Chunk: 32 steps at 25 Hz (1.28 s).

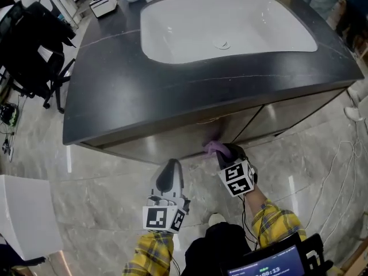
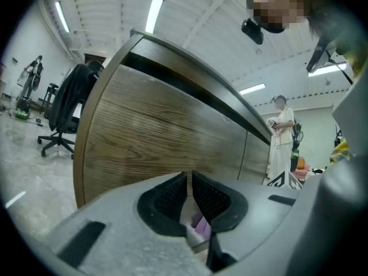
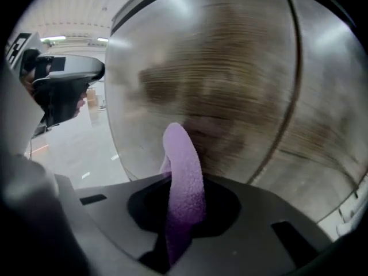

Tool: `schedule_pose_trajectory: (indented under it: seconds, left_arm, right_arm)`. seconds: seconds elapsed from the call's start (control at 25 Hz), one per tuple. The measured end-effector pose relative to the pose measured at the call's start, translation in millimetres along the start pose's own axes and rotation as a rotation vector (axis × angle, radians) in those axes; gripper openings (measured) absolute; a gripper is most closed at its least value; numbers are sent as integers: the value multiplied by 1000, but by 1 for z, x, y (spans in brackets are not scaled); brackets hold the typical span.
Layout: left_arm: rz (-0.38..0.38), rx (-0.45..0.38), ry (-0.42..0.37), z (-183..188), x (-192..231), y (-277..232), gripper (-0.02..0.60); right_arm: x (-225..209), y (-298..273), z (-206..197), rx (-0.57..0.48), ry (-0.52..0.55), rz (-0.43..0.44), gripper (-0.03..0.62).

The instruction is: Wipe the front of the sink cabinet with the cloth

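Over the sink cabinet (image 1: 270, 117) lies the dark counter (image 1: 115, 79) with its white sink (image 1: 230, 22) set in. The cabinet's wood-grain front, split by a door seam, faces the person. Up at that front, just under the counter's edge and near the seam, the right tongs (image 1: 225, 153) are clamped on the purple cloth (image 3: 184, 177). Its free fold stands up past the tips toward the wood; whether it touches the front I cannot tell. A little back from the cabinet front, on the person's left of the seam, the left tongs (image 2: 188, 180) hang idle with their pads drawn nearly together on nothing. The cloth looks light, soft and nubbly, so it should fold and drag rather than slide stiffly. I judge that a bunched grip near its middle, leaving a pad of fabric proud of the tips, would keep hard plastic off the wood while wiping
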<state>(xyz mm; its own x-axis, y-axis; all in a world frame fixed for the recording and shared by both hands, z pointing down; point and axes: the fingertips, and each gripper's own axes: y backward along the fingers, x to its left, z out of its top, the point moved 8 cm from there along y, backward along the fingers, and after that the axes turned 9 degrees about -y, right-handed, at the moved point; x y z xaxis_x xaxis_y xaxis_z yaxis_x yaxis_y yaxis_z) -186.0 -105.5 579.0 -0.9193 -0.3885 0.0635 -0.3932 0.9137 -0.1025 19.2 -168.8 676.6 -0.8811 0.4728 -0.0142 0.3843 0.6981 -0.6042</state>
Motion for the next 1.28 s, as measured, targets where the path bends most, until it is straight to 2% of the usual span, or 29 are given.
schedule_pose_trajectory:
  seconds: [0.2, 0.32, 0.48, 0.76, 0.96, 1.28]
  left_arm:
    - [-44, 0, 2, 2, -15, -7, 29]
    - [-64, 9, 11, 5, -20, -7, 29]
    - [-85, 47, 10, 25, -28, 4, 28]
    - [-124, 72, 11, 97, -50, 45, 29]
    - [-129, 65, 22, 153, -60, 82, 29]
    - [-132, 47, 11, 236, -69, 137, 29]
  right_arm:
    - [-53, 20, -26, 71, -126, -178, 39]
    - [-60, 31, -31, 63, -233, -244, 38]
    - [-35, 59, -22, 21, -275, -211, 38]
    - [18, 140, 29, -49, -302, -170, 38]
    - [46, 205, 73, -110, -324, -161, 38]
    - [87, 290, 138, -194, -300, -130, 38]
